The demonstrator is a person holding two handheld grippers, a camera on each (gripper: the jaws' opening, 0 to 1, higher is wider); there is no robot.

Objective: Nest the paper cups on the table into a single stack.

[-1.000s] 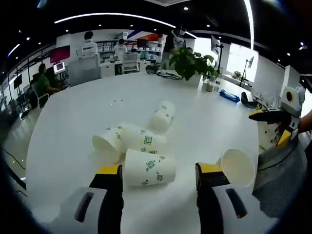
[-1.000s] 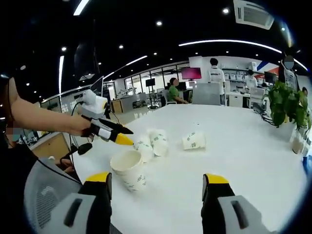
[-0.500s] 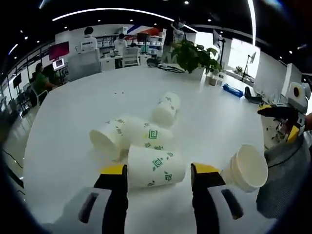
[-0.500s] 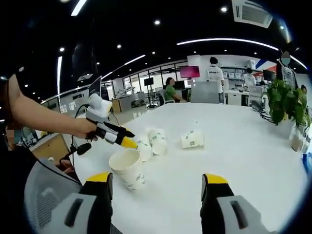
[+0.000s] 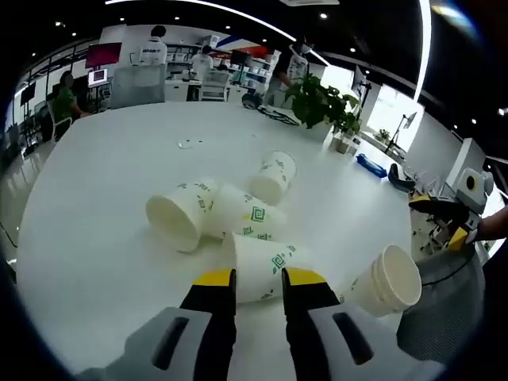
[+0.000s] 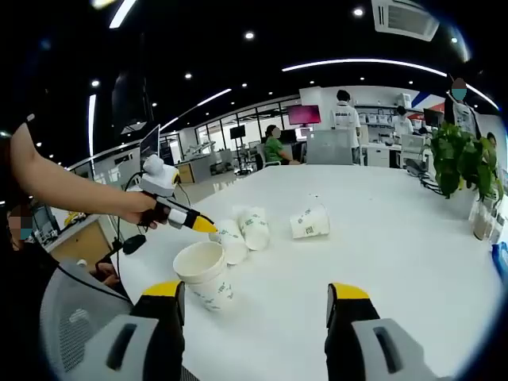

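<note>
Several white paper cups with green marks lie on their sides on the white table. My left gripper is shut on the nearest cup, with its yellow-tipped jaws pressed to the cup's sides. Beyond it lie a cup with its mouth toward me, another cup and a far cup. A fifth cup lies at the right, near the table edge. In the right gripper view that cup is just ahead of my open right gripper, and the left gripper reaches in held by a hand.
A potted plant and small items stand at the table's far side. The table edge and a grey chair back are close on the near side. People sit and stand at desks in the background. The other gripper shows at the right.
My left gripper's jaws have narrowed from wide apart onto the nearest cup. The right gripper has stayed open and nearly still.
</note>
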